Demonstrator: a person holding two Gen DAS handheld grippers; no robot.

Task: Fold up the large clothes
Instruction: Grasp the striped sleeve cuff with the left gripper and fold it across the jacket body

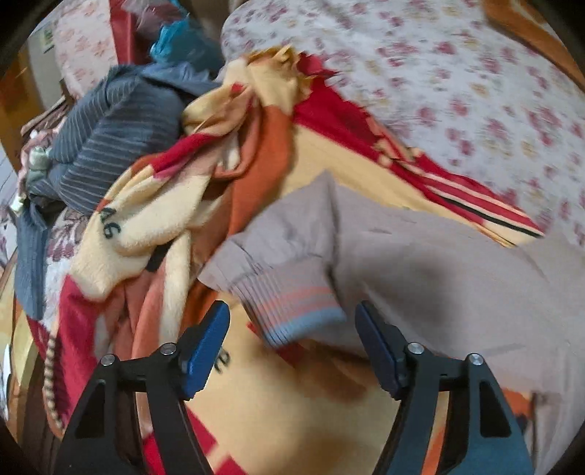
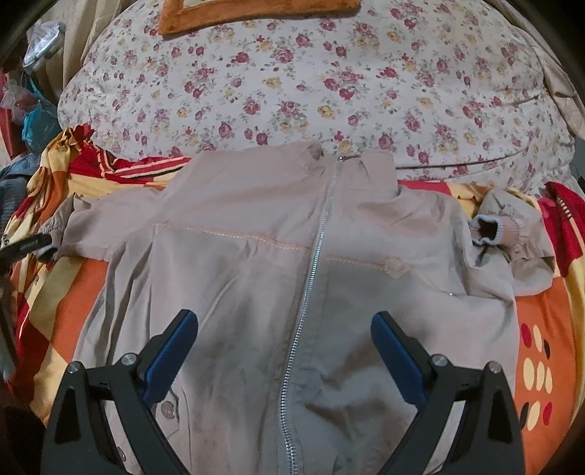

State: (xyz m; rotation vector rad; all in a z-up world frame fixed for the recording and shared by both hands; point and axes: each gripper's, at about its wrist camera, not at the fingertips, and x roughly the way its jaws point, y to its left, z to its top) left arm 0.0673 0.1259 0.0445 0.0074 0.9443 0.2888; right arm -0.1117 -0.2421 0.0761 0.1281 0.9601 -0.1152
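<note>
A beige zip-up jacket lies front up on a red, orange and yellow blanket, zipper closed, collar toward the far side. Its right sleeve is bunched, with the striped cuff at the right. My right gripper is open above the jacket's lower front, astride the zipper. In the left wrist view the jacket's left sleeve ends in a striped ribbed cuff. My left gripper is open, with the cuff between its fingers. The left gripper's tip shows at the left edge of the right view.
A floral quilt covers the far side of the bed. A heap of clothes, with a blue striped garment and a crumpled yellow-red blanket, lies left of the jacket. An orange-edged cloth lies at the far edge.
</note>
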